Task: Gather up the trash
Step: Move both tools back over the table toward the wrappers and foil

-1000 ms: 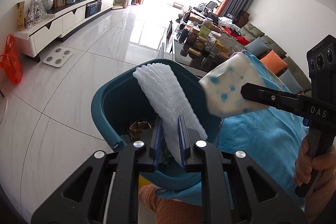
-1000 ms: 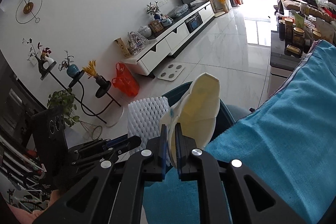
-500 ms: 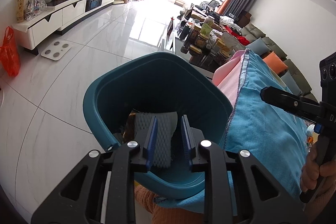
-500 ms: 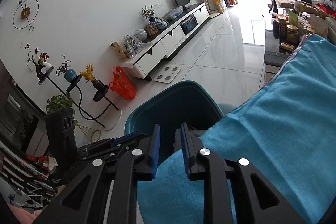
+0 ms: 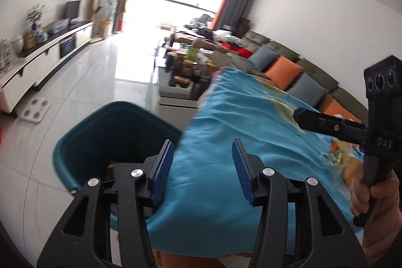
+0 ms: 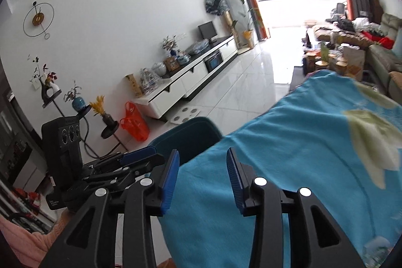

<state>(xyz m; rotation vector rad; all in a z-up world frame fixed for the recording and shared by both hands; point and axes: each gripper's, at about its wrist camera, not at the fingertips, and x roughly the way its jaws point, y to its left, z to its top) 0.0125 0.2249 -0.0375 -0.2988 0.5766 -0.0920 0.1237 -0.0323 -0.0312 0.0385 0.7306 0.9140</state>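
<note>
Left wrist view — both grippers opening, empty, beside bin (image 5: 83, 140) rim.

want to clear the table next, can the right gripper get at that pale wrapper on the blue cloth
Probably yes. The right gripper is empty, its fingers opening, and it points across the blue cloth. Only bare cloth lies between it and the pale wrapper, which sits up and to the right. The view is blurred, so its shape is unclear.

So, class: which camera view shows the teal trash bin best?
The left wrist view: the teal trash bin shows most of its rim and its dark inside, though blurred. The right wrist view shows only part of its rim and wall, behind the blue cloth and the left gripper.
</note>
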